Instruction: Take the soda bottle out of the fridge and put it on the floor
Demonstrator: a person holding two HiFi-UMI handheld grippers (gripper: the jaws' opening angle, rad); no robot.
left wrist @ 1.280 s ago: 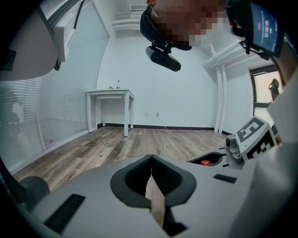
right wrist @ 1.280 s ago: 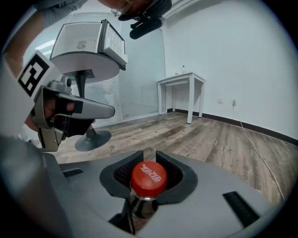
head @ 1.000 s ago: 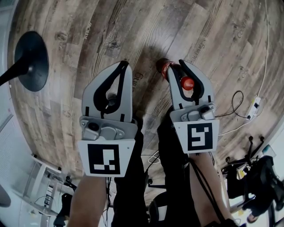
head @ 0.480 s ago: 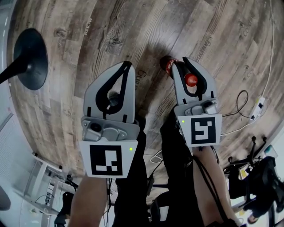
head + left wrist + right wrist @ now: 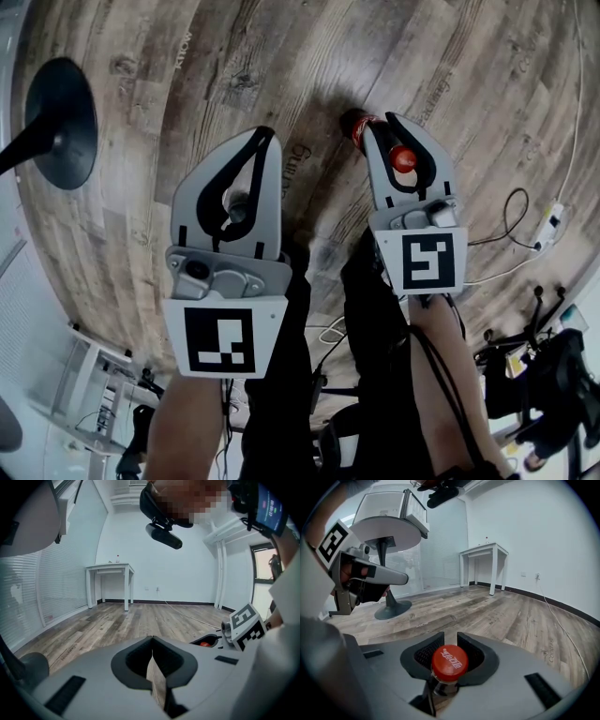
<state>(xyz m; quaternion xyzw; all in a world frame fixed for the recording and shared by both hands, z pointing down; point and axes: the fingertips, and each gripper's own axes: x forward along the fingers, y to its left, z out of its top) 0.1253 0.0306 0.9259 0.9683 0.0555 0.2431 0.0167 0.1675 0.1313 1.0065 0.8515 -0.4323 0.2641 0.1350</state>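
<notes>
The soda bottle (image 5: 358, 128) has a red cap (image 5: 403, 158) and a red label, and it points down toward the wooden floor (image 5: 281, 56). My right gripper (image 5: 385, 122) is shut on its neck just under the cap. In the right gripper view the cap (image 5: 449, 662) sits between the dark pads (image 5: 474, 654), and the bottle's body is hidden below the jaws. Whether its base touches the floor I cannot tell. My left gripper (image 5: 265, 133) is to the left of it, shut with nothing in it. In its own view the left gripper (image 5: 152, 641) shows only floor through the slit.
A black round stand base (image 5: 61, 122) sits on the floor at the far left. Cables and a power strip (image 5: 544, 220) lie at the right. A white table (image 5: 110, 569) stands by the far wall. A white box (image 5: 389, 508) rests on a round pedestal table.
My right gripper with the bottle has shifted slightly forward, away from the person's legs. The left gripper has hardly moved.
</notes>
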